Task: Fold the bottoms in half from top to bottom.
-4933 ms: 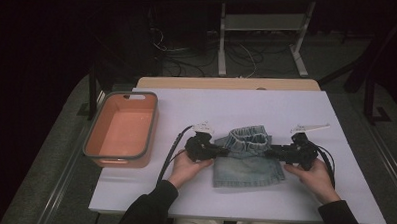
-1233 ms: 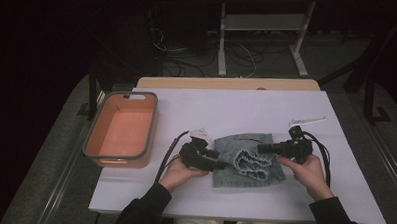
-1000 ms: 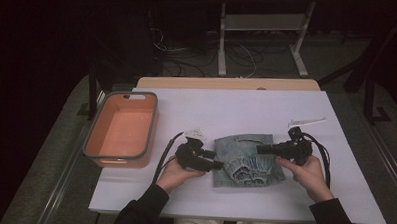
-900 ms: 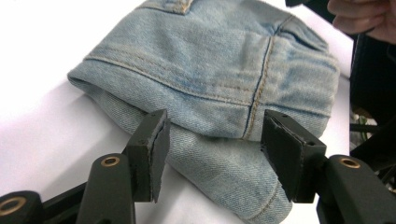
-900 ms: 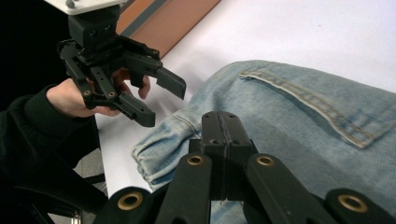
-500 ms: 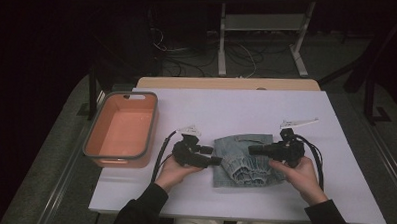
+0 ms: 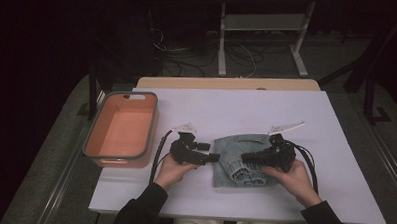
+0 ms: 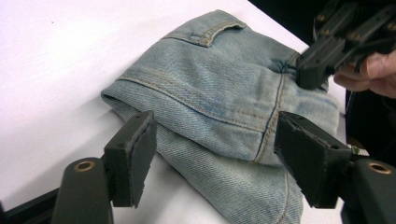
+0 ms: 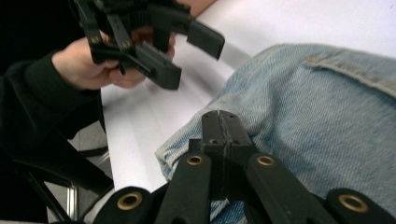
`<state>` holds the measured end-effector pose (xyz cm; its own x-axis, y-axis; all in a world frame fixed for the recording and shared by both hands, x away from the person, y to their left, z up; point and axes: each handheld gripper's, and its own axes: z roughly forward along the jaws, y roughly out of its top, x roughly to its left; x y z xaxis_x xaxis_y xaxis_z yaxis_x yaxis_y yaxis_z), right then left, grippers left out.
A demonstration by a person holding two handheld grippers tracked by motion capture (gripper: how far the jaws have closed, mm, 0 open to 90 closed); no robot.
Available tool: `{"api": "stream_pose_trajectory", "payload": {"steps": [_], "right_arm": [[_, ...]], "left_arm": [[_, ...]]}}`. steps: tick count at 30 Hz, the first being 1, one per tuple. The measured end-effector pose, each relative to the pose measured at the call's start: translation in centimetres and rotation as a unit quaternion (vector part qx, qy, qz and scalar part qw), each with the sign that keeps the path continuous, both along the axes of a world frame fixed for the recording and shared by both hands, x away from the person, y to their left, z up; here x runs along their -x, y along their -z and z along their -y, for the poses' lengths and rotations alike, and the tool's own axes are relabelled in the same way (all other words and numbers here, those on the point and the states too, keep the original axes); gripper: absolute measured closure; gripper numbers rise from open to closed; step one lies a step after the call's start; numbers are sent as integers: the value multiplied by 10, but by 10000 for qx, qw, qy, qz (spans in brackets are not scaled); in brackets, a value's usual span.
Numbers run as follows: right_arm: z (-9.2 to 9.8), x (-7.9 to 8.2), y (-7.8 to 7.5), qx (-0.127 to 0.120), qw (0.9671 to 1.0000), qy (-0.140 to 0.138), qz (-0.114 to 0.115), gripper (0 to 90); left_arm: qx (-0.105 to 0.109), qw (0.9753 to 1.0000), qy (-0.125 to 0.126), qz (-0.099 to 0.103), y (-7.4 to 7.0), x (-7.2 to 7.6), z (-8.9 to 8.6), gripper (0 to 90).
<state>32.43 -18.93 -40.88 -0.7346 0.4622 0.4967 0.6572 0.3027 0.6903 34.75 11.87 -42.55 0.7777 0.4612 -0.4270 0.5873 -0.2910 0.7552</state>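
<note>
Here we work folded denim shorts (image 7: pixel 242 161) lying mid-table: soft, floppy, thick at seams. Our left gripper (image 8: pixel 219 154) gapes wide at the folded edge; our right gripper (image 9: pixel 223 125), jaws pressed together, rests on denim.

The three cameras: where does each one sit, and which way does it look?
High view: above the person's side, facing forward and down on the table; both forearms enter from below.
Left gripper view: rides the left hand-held gripper, open jaws facing the folded jeans.
Right gripper view: rides the right hand-held gripper, jaws together at the jeans.
Both gripper views share the jeans and each other's gripper.
</note>
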Motion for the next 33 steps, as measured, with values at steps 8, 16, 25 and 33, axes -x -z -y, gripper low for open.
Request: {"api": "stream_pose_trajectory", "payload": {"steps": [8, 16, 25, 33], "right_arm": [[7, 12, 21, 295, 9991, 93, -305, 893], [9, 16, 28, 385, 9989, 60, -254, 895], [11, 16, 30, 245, 9992, 104, -312, 893], [12, 19, 13, 242, 9992, 251, -170, 828]], "left_arm": [[113, 9998, -80, -121, 3, -2, -2, 235], [91, 9999, -39, -122, 4, -2, 0, 214], [110, 9999, -28, -120, 3, -1, 2, 213], [159, 9998, -19, -86, -1, -1, 2, 213]]}}
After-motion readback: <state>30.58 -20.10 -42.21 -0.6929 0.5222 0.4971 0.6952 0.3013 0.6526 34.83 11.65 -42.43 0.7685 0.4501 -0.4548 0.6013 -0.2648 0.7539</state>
